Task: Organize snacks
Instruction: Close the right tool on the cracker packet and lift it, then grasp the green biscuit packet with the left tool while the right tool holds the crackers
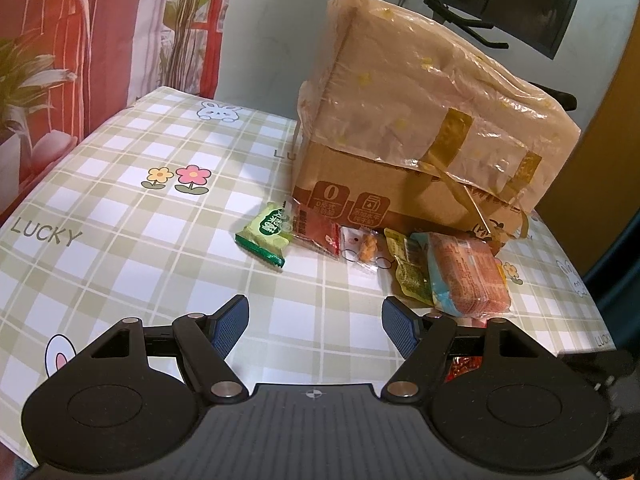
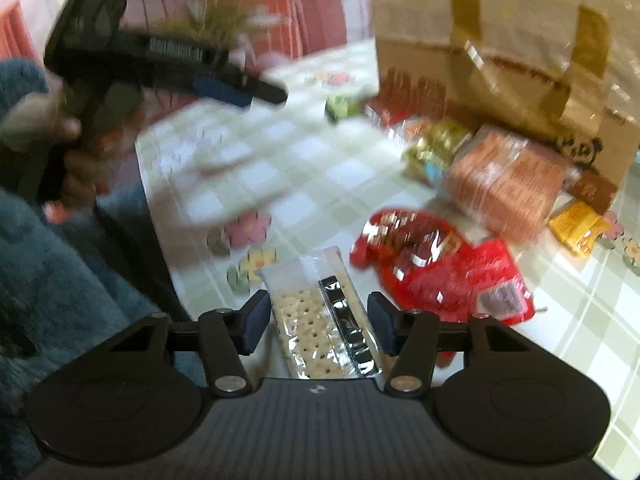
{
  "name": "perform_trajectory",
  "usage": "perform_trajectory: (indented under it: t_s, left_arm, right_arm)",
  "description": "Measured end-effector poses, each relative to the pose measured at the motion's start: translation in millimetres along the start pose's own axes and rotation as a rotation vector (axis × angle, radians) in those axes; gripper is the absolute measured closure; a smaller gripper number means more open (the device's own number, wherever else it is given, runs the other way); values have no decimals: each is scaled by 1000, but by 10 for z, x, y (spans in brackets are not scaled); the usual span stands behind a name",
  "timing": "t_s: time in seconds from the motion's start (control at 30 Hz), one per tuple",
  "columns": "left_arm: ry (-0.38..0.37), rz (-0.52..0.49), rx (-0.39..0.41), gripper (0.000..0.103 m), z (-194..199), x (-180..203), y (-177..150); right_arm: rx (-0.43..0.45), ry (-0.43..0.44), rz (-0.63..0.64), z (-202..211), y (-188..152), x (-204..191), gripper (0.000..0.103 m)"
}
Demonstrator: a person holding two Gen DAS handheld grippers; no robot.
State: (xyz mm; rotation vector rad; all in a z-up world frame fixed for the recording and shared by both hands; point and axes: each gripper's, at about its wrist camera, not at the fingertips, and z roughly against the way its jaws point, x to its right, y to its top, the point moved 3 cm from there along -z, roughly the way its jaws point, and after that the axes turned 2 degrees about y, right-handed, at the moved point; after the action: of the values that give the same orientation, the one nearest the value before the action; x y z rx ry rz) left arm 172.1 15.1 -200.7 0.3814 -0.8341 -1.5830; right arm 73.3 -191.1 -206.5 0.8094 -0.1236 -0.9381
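Cracker pack [image 2: 320, 316] lies between the right tool's [image 2: 318, 322] wide fingers, untouched: light, brittle, slick film, so pinch its long edges gently; left tool [image 1: 316, 326] wide, empty, snacks at 1 o'clock

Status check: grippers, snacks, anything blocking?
Left gripper open, empty. Right gripper straddling cracker pack, contact unclear. Red bag close beside it.

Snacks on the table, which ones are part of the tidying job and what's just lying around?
Part of the job:
- cracker pack between the right gripper fingers
- green packet
- orange biscuit pack
- red bag
- cardboard box, possibly the container

Just lying about:
- checked tablecloth
- floral curtain
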Motion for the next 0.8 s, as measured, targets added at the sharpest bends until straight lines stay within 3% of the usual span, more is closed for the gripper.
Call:
perform_trajectory:
  t_s: [0.1,0.23,0.37,0.6,0.73,0.8]
  left_arm:
    - [-10,-2,8,28,4,-4,18]
    - [-13,-20,26,28,3,-13,112]
    - [3,-20,96,28,45,-61,386]
    - [35,-41,232,28,55,-89,949]
    - [112,-110,232,28,-148,-108,1064]
    - [111,-109,195,28,-292,-151,1060]
  right_arm:
    - [118,-29,-54,180,95,104,48]
    - [241,-201,-135,380,128,363,49]
    - [299,-353,-288,485,26,728,49]
    - [368,-478,-433,561,-83,1122,49]
    - [386,-527,-472,481,-115,1241,49]
    - [370,-548,-475,446,-167,1289,49]
